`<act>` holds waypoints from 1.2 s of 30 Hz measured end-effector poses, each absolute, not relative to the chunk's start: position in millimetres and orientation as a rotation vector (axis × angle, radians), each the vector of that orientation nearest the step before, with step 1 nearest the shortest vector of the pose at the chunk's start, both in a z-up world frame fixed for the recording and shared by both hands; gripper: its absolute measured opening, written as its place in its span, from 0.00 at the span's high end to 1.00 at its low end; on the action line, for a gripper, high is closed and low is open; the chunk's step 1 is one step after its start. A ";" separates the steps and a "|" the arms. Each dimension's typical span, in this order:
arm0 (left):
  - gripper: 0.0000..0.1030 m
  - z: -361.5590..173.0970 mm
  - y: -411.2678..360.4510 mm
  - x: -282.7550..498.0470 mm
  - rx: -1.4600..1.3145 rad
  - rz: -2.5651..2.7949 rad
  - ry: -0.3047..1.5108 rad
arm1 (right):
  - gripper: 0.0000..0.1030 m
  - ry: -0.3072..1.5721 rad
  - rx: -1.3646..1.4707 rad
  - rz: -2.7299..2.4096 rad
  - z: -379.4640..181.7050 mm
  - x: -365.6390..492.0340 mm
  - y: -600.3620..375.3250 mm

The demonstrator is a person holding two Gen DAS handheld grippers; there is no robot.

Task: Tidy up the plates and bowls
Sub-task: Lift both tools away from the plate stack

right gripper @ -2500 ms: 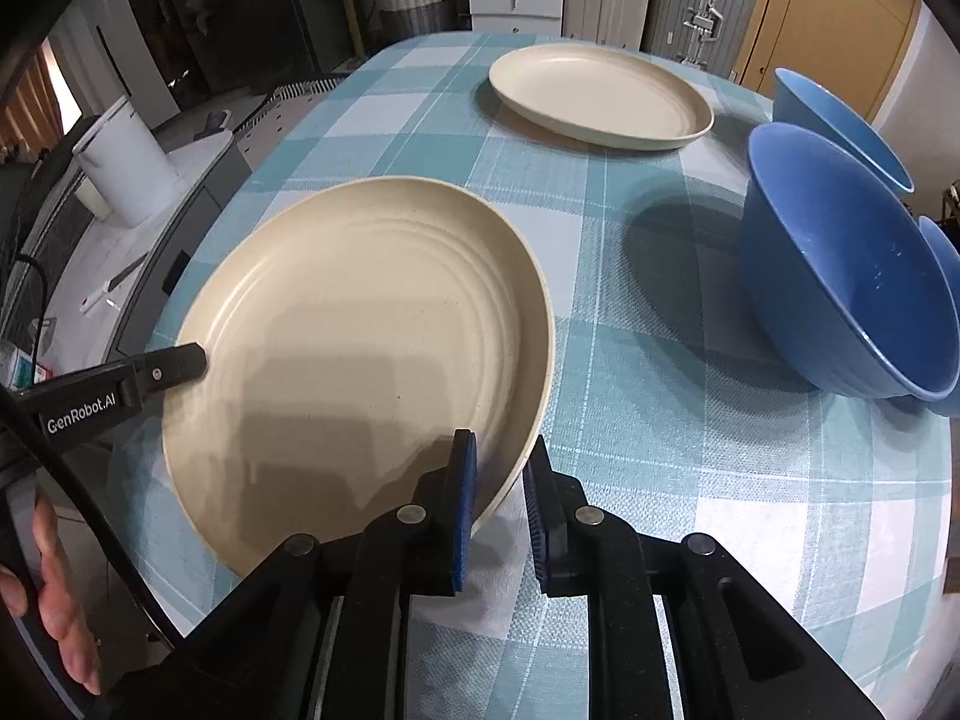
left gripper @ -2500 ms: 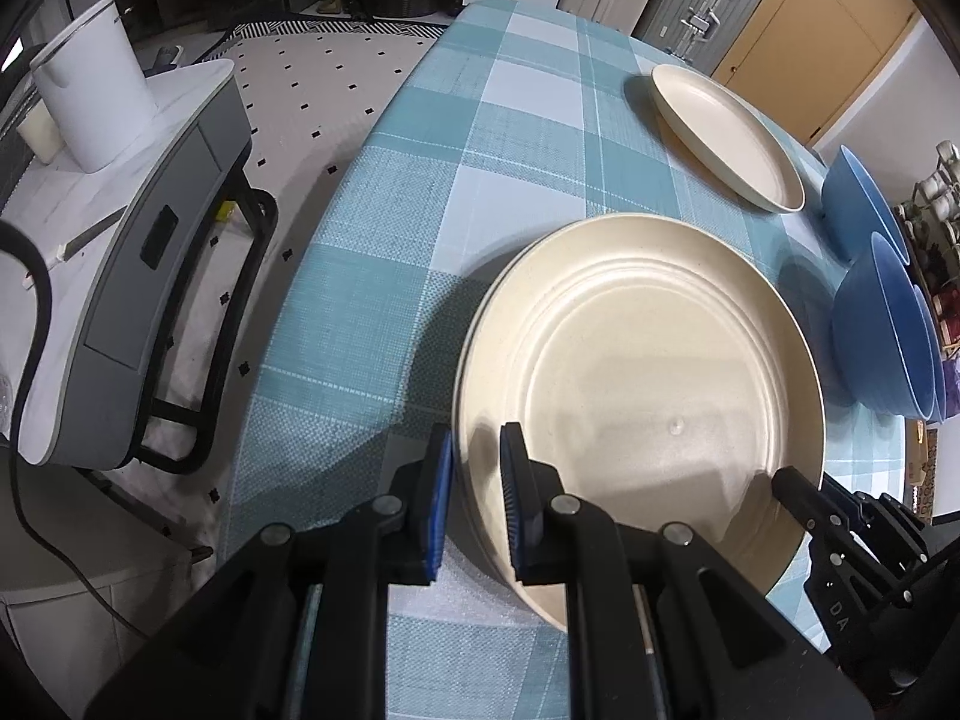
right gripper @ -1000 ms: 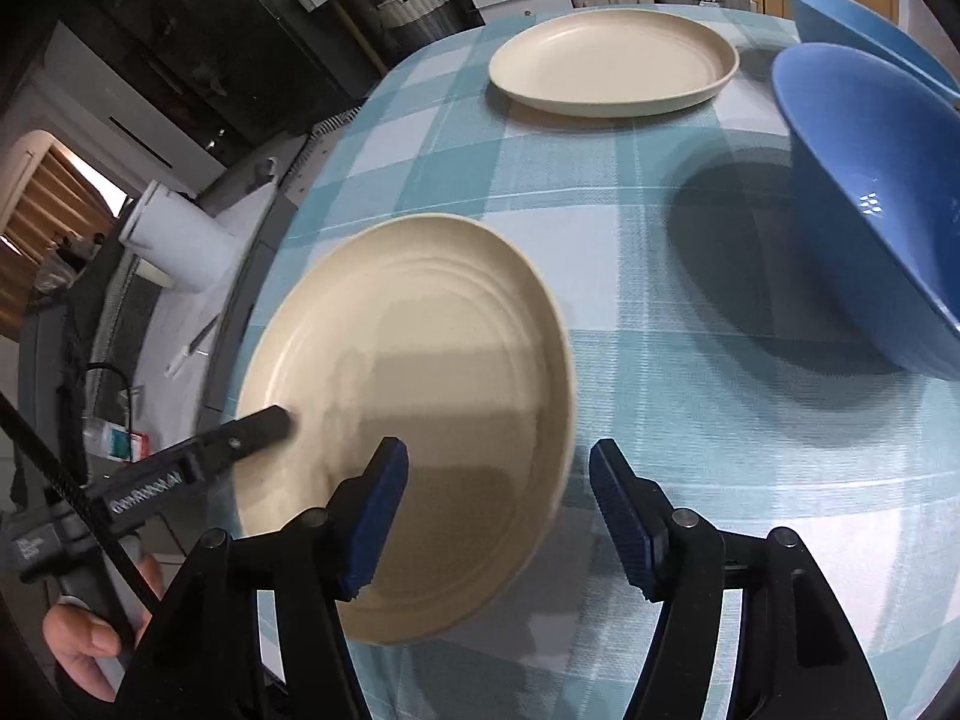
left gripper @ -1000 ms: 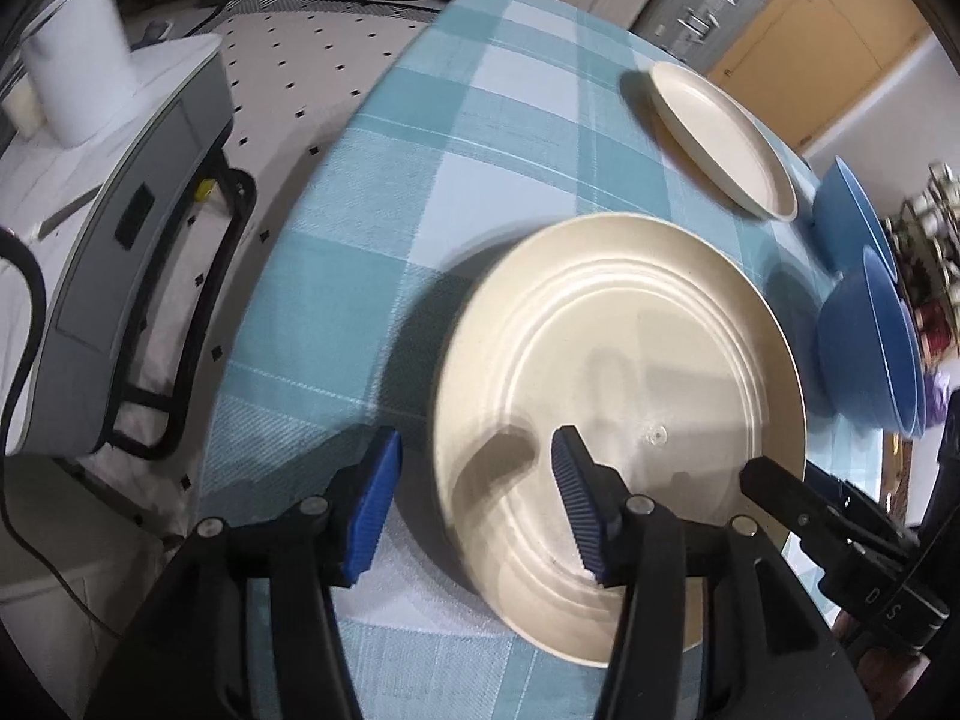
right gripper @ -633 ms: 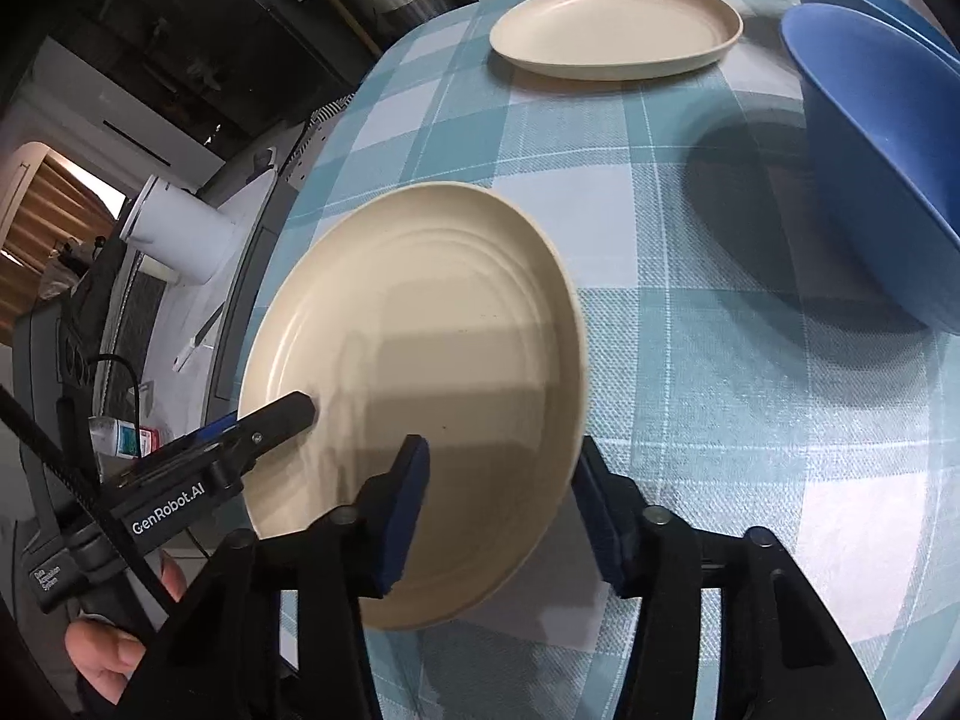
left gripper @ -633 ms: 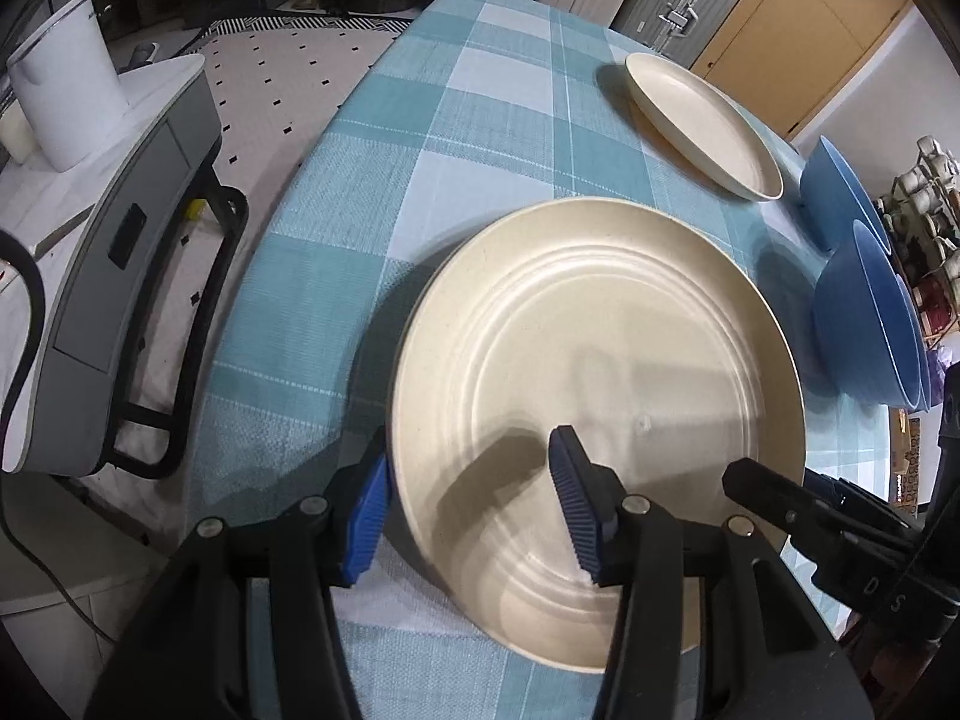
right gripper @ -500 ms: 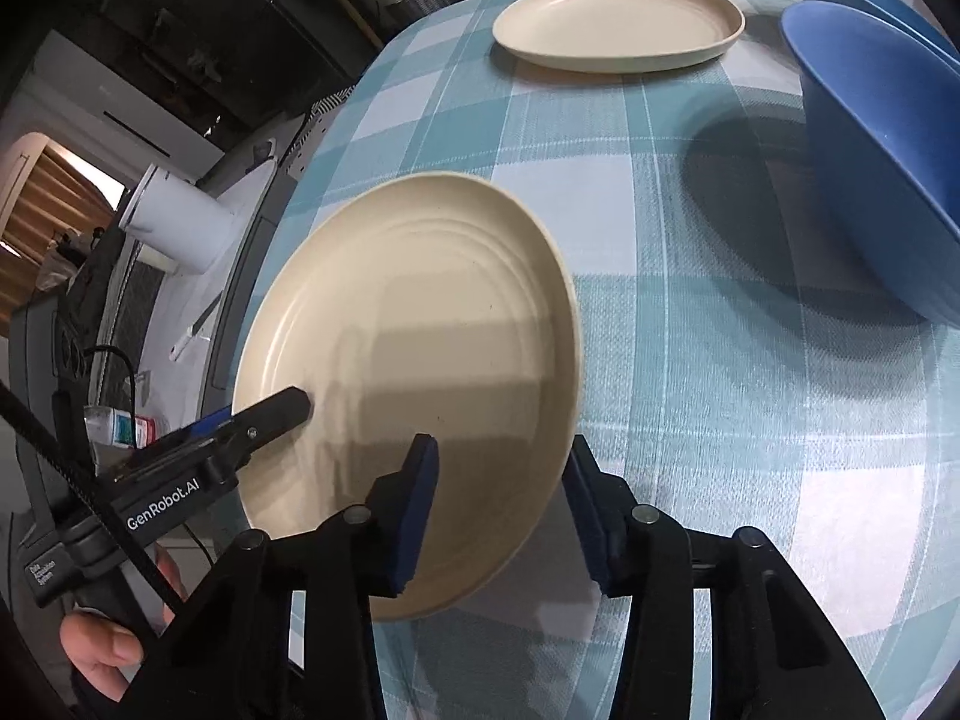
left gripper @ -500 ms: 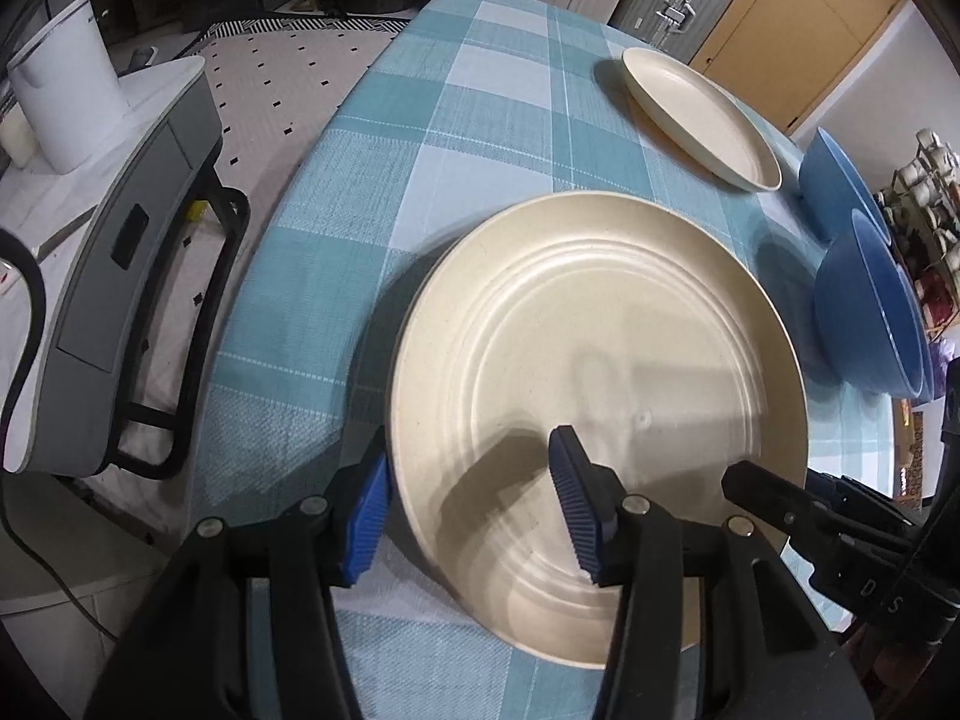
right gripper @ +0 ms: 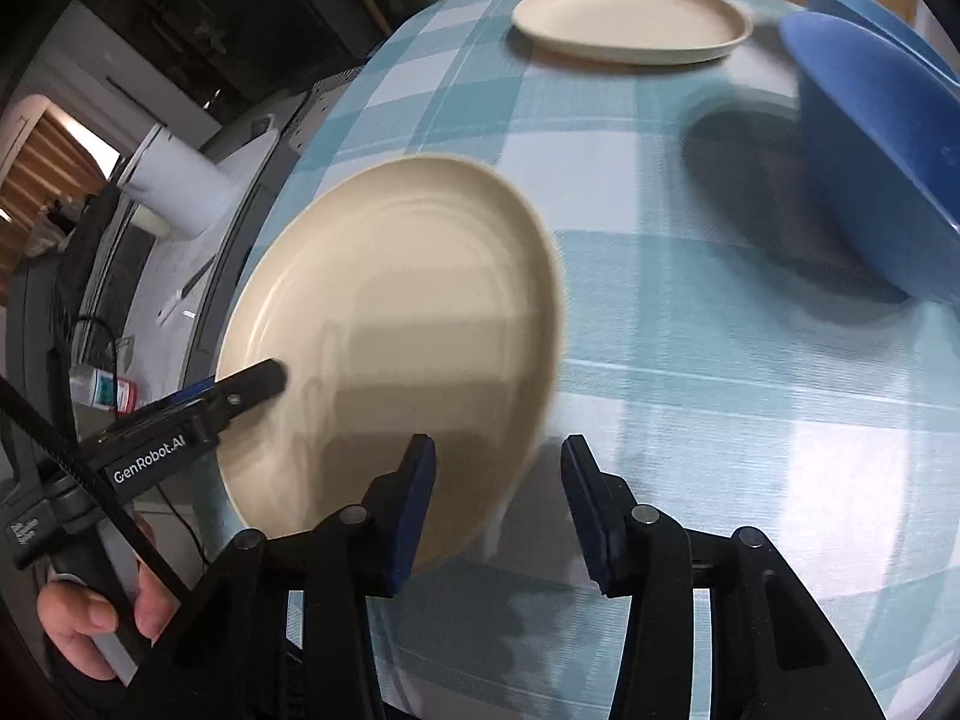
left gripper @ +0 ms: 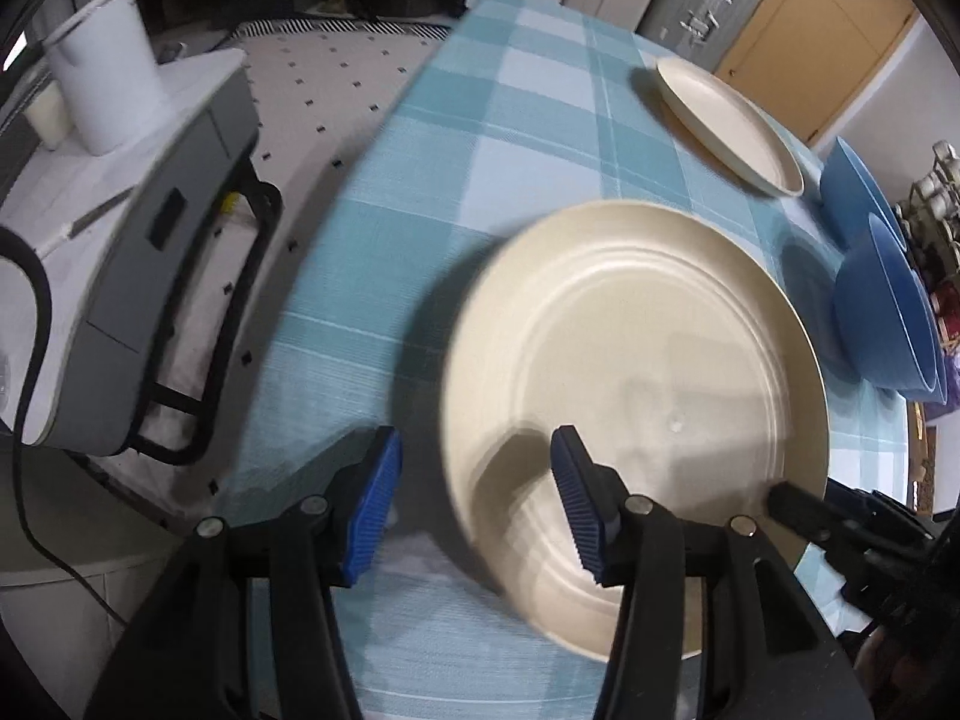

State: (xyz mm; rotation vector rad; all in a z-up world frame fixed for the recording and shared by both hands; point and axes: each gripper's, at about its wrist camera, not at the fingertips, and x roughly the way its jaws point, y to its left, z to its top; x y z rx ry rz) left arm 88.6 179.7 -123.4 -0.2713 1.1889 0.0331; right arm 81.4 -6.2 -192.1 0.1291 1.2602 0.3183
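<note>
A large cream plate (left gripper: 660,360) lies on the blue checked tablecloth (left gripper: 510,138) near the table's front edge; it also shows in the right wrist view (right gripper: 396,312). My left gripper (left gripper: 474,501) is open, its jaws standing either side of the plate's left rim. My right gripper (right gripper: 498,504) is open, straddling the plate's near right rim. A second cream plate (left gripper: 726,120) lies at the far side, also in the right wrist view (right gripper: 630,18). Blue bowls (left gripper: 882,300) stand at the right, and in the right wrist view (right gripper: 882,138).
A grey cart (left gripper: 138,228) with a white cup (left gripper: 105,66) stands left of the table over a dotted floor. Suitcases and a wooden door (left gripper: 804,18) lie beyond the table. The table's left edge (left gripper: 312,276) runs close beside the plate.
Both grippers were shut on the big plate's rim and have opened, letting it go. The plate rests on the cloth; both grippers stay around its rim, shifting slightly.
</note>
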 end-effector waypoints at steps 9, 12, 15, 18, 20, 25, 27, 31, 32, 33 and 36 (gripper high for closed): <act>0.49 -105.4 183.1 61.1 -0.389 0.074 1.104 | 0.35 1.171 0.169 0.327 -182.3 69.1 -42.1; 0.49 -95.6 170.2 57.1 -0.370 0.049 1.086 | 0.35 1.123 0.167 0.353 -175.8 61.9 -46.4; 0.49 -82.8 153.3 52.8 -0.329 0.033 1.049 | 0.33 1.033 0.117 0.367 -162.6 50.3 -47.3; 0.47 -64.9 132.3 42.8 -0.245 0.060 0.948 | 0.22 0.907 0.031 0.424 -144.2 35.4 -46.6; 0.42 -51.6 114.9 30.3 -0.192 0.068 0.848 | 0.19 0.813 -0.024 0.441 -134.4 23.9 -48.8; 0.10 -21.5 87.5 4.3 -0.136 0.072 0.635 | 0.18 0.674 -0.053 0.400 -118.9 1.2 -75.0; 0.06 -10.8 78.6 -2.7 -0.121 0.074 0.572 | 0.17 0.627 -0.049 0.376 -111.8 -8.1 -88.5; 0.04 1.3 72.5 -9.9 -0.153 0.079 0.502 | 0.09 0.508 -0.016 0.306 -94.0 -29.0 -122.3; 0.04 2.6 74.1 -11.4 -0.193 0.080 0.487 | 0.03 0.466 -0.015 0.295 -91.9 -35.8 -131.2; 0.04 2.5 74.7 -12.7 -0.228 0.072 0.476 | 0.01 0.426 -0.017 0.281 -90.8 -41.3 -136.9; 0.02 -3.2 69.2 -11.2 -0.266 0.044 0.459 | 0.01 0.372 -0.040 0.242 -84.3 -50.3 -147.8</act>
